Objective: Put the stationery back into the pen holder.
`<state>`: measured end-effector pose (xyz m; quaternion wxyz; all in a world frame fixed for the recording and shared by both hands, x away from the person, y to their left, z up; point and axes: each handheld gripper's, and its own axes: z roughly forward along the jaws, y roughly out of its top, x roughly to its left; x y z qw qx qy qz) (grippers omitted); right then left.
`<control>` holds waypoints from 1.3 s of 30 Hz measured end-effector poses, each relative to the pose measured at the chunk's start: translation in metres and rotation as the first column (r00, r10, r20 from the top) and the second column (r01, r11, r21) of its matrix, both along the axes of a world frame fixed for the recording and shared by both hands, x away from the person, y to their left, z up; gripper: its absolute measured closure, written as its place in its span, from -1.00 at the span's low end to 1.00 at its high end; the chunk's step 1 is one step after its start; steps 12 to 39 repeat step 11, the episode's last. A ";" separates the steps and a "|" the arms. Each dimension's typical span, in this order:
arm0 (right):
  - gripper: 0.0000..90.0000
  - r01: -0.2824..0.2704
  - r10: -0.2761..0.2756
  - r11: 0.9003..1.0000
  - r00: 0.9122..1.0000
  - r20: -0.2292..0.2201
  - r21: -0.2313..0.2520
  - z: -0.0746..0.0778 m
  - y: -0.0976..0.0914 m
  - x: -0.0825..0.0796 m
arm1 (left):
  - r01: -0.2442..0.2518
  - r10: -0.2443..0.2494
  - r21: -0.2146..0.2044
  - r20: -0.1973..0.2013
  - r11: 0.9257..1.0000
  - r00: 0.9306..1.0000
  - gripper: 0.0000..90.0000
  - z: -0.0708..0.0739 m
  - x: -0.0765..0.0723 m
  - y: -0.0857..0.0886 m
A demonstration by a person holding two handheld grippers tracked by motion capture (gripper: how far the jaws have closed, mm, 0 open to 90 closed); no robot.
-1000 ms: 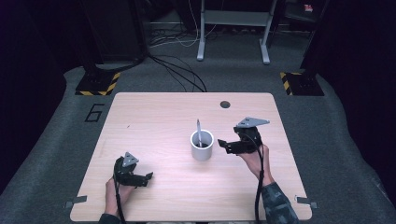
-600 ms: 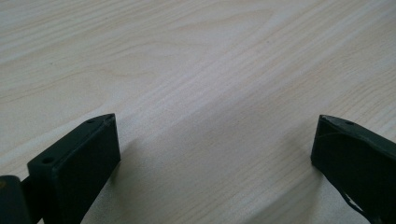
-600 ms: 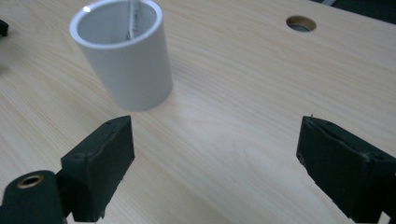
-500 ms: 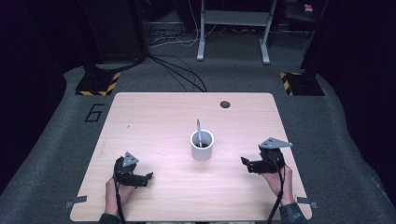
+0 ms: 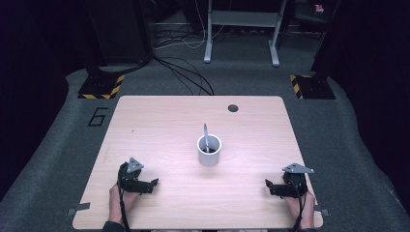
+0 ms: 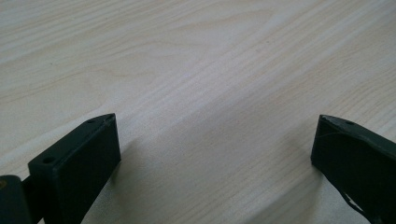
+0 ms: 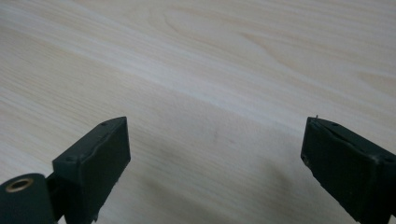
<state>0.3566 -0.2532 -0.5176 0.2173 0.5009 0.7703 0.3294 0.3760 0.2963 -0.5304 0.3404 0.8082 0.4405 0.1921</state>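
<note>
Resting near the close edge of the tabletop (image 5: 159, 121): left gripper (image 5: 150, 185) and right gripper (image 5: 270, 187), jaws spread wide, empty. Between them, farther off: white cup (image 5: 209, 152) holding a grey utensil (image 5: 206, 136). Beyond, at far edge, dark hole (image 5: 233, 108).

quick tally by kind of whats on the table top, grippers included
cups: 1, white cup near the table's middle
utensils: 1, grey utensil standing in the cup; its lower end is hidden, so I cannot tell the type
grippers: 2, left gripper and right gripper, both open and empty
total: 4
</note>
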 end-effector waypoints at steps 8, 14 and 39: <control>-0.89 0.022 -0.022 1.000 1.000 0.002 0.004 -0.012 -0.007 -0.002 | -0.003 0.003 0.001 0.007 1.000 1.000 -0.98 -0.001 0.000 0.000; -0.94 0.031 -0.031 1.000 1.000 -0.004 0.001 -0.012 -0.007 -0.001 | -0.004 0.004 0.003 0.007 1.000 1.000 -0.98 -0.001 0.000 0.000; -0.94 0.031 -0.031 1.000 1.000 -0.004 0.001 -0.012 -0.007 -0.001 | -0.004 0.004 0.003 0.007 1.000 1.000 -0.98 -0.001 0.000 0.000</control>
